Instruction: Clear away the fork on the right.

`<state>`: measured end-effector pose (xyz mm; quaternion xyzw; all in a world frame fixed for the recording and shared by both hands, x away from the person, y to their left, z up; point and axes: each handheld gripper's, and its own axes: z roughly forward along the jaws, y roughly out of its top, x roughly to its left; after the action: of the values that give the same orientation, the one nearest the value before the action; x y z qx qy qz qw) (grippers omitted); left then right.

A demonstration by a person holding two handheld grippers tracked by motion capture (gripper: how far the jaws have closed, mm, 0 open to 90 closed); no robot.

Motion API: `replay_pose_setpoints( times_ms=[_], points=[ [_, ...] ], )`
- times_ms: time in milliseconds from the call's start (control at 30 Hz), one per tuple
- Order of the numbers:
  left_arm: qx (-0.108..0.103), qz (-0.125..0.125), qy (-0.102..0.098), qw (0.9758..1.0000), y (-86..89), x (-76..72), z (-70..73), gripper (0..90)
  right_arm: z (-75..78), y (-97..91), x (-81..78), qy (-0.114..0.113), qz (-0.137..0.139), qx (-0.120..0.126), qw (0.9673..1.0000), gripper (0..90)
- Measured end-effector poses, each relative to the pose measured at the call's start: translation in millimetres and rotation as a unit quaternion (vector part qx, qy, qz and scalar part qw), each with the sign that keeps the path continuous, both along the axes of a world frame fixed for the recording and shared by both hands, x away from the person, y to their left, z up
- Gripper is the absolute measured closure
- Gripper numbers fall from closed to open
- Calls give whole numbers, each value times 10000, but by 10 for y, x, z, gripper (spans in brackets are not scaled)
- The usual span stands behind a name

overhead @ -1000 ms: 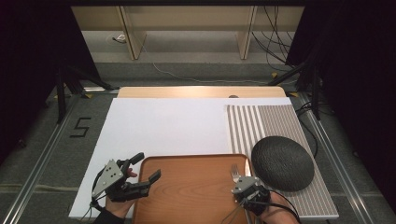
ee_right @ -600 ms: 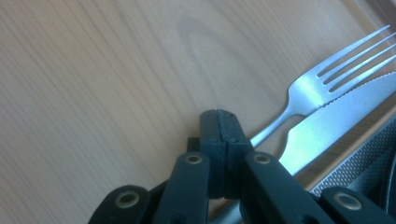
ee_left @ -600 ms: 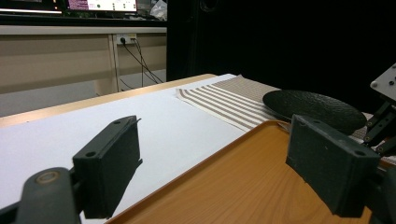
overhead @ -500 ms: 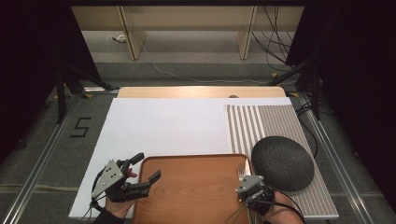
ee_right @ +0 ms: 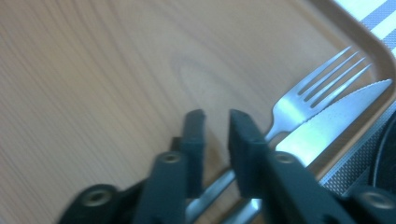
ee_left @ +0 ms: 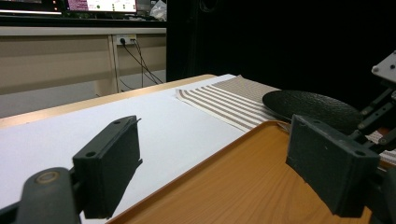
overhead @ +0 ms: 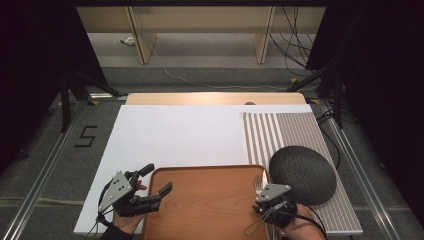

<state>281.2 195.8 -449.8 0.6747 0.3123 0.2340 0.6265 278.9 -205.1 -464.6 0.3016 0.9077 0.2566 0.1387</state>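
Cutlery sits closest to you at the lower right of the high view: your right gripper (overhead: 263, 201) hovers over the right edge of the wooden tray (overhead: 200, 210), and in the right gripper view its jaws have just been opening to a narrow gap, with the fork (ee_right: 308, 95) handle passing under and just right of that gap, no longer pinched. The fork's tines point to the upper right of that view, and the knife (ee_right: 327, 126) lies just beside it on its right, serrated tip against the tray's raised rim. At the lower left of the high view, your left gripper (overhead: 150, 187) rests at the tray's left edge with its jaws spread wide and nothing between them; in the left gripper view the two black pads frame bare tray wood and white mat. Farther up, to the right of the tray, the dark round plate (overhead: 302, 173) lies on the striped placemat (overhead: 280, 132), touching the tray's right corner region. The white mat (overhead: 180, 135) covers the middle of the table, and the wooden table edge (overhead: 210, 98) shows beyond it. At the top of the frame, pale shelving (overhead: 200, 20) and loose cables (overhead: 295, 30) stand on the floor behind.
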Motion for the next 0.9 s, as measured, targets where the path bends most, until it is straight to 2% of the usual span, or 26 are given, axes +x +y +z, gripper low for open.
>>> replay_pose_setpoints(
  times_ms=[133, 200, 333, 400, 633, 900],
  points=[
    [9, -1, -4, 10000, -1, -1, 1, 170, 27, -31, 31, 117, -177, 313, 9993, 574],
    [8, 0, -6, 10000, -1, -2, 1, 169, 36, -45, 39, 96, -245, 396, 9989, 539],
    [27, -4, 11, 10000, -8, 2, -5, 170, 94, -75, 60, 76, -508, 813, 9954, 467],
    [30, -4, 4, 10000, -9, 0, -4, 170, 114, -80, 59, 50, -547, 930, 9941, 443],
    [49, 2, 4, 10000, -11, 1, -4, 170, 150, -101, 61, 4, -765, 1067, 9913, 340],
    [32, -2, 1, 10000, -9, 0, -2, 169, 198, -133, 62, -145, -936, 1207, 9882, 299]
  ],
)
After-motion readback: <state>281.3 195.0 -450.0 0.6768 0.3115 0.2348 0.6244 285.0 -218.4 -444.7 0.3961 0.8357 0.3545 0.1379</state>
